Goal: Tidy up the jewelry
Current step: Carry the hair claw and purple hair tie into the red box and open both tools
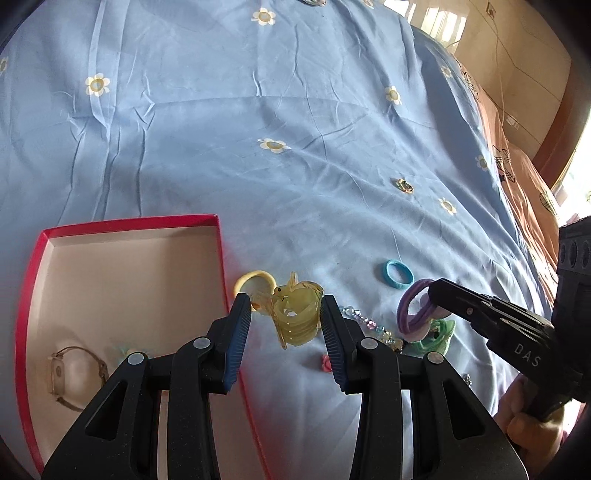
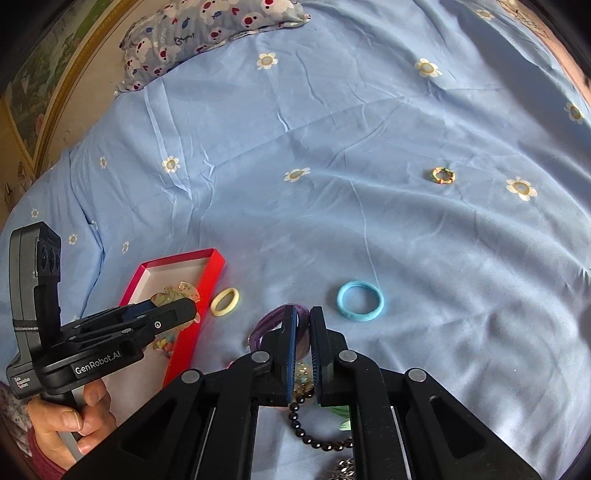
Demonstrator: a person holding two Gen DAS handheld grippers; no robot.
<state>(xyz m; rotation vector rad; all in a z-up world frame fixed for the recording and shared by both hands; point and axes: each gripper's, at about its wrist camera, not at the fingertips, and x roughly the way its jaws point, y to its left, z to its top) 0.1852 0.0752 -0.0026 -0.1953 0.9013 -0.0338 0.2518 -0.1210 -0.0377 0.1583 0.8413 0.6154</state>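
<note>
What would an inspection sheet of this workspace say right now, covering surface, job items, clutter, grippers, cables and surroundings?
Surface: blue flowered bedsheet, wrinkled.
Job's things: red box holding a watch; yellow hair claw between the left pads; purple hair ties; cream hair tie, blue hair tie and a small multicolour ring lying apart on the sheet; black bead bracelet.
Clutter: green clip, pastel bead strand.
Grippers: left gripper open around the claw; right gripper shut on the purple ties.
Cables: nothing seen.
Surroundings: patterned pillow, framed picture.
</note>
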